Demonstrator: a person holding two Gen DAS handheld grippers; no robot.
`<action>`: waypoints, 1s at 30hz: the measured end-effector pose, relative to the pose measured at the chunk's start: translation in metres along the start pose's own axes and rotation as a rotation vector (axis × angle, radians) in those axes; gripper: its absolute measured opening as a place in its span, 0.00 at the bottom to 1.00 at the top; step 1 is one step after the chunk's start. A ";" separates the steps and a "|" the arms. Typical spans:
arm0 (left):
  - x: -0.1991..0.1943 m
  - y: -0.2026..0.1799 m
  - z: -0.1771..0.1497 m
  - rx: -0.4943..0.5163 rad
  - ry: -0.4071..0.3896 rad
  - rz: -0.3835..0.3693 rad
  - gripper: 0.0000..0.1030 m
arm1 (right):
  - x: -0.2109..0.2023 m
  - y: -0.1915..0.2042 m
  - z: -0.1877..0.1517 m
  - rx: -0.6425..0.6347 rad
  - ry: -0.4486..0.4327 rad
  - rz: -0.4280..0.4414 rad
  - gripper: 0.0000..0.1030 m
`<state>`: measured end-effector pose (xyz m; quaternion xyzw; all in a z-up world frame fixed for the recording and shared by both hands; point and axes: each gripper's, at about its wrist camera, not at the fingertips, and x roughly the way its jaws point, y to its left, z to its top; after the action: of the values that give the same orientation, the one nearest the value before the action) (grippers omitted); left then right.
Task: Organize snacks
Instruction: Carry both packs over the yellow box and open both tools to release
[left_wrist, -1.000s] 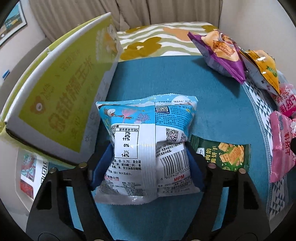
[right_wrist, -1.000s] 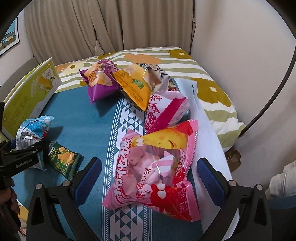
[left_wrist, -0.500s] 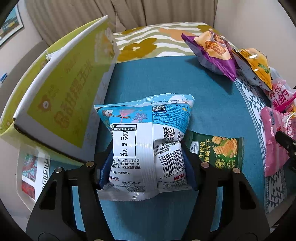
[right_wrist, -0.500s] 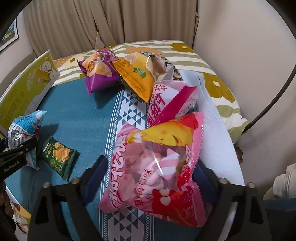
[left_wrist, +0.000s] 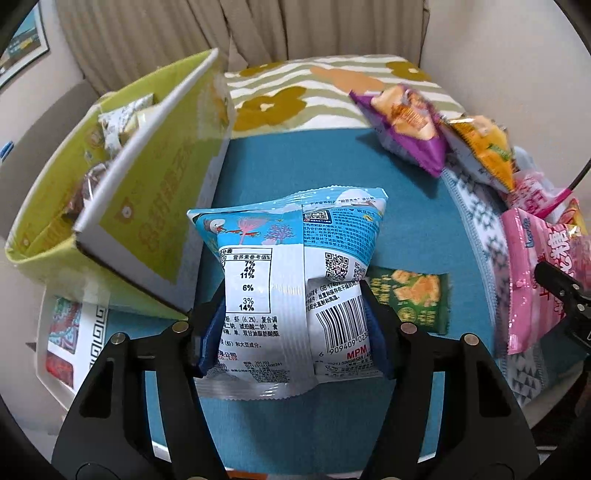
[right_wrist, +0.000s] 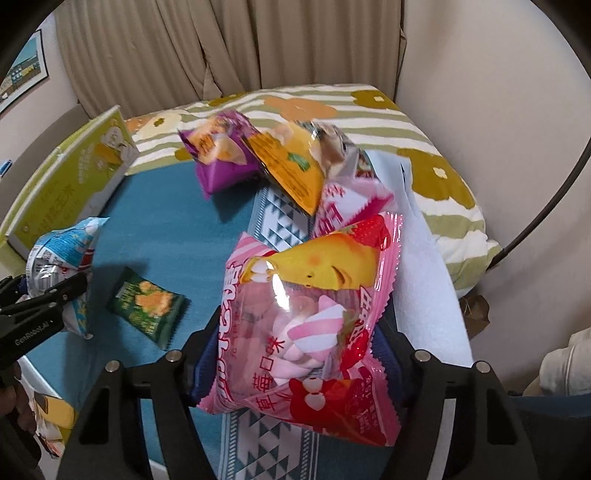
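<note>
My left gripper (left_wrist: 293, 325) is shut on the lower half of a blue and white snack bag (left_wrist: 288, 251), held with its printed back side up, above the teal blanket (left_wrist: 295, 162). The open yellow-green box (left_wrist: 147, 206) with several packets inside stands just to its left. The jaws of my right gripper (right_wrist: 295, 350) are closing, and their pads pinch the sides of a pink marshmallow bag (right_wrist: 306, 295). A small green cracker packet (right_wrist: 147, 306) lies flat between the two grippers.
A purple bag (right_wrist: 218, 155), an orange bag (right_wrist: 288, 166) and a pink and white bag (right_wrist: 343, 206) are piled at the back right. A wall runs close along the right. A white printed box (left_wrist: 62, 332) sits low on the left, beside the bed edge.
The left gripper squeezed the blue bag and rose with it, so the box's inside now shows. The right jaws came in from wide open onto the pink bag.
</note>
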<state>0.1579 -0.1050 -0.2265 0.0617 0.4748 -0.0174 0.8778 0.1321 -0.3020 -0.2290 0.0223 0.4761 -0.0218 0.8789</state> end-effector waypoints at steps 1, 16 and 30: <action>-0.004 0.000 0.001 0.002 -0.006 -0.002 0.58 | -0.005 0.001 0.001 -0.004 -0.008 0.005 0.65; -0.116 0.047 0.065 -0.055 -0.226 -0.002 0.58 | -0.083 0.049 0.069 -0.111 -0.156 0.138 0.65; -0.100 0.194 0.108 -0.092 -0.198 0.038 0.58 | -0.086 0.196 0.135 -0.184 -0.178 0.347 0.65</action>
<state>0.2103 0.0706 -0.0664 0.0283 0.3846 0.0152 0.9225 0.2100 -0.1127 -0.0799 0.0219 0.3857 0.1716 0.9063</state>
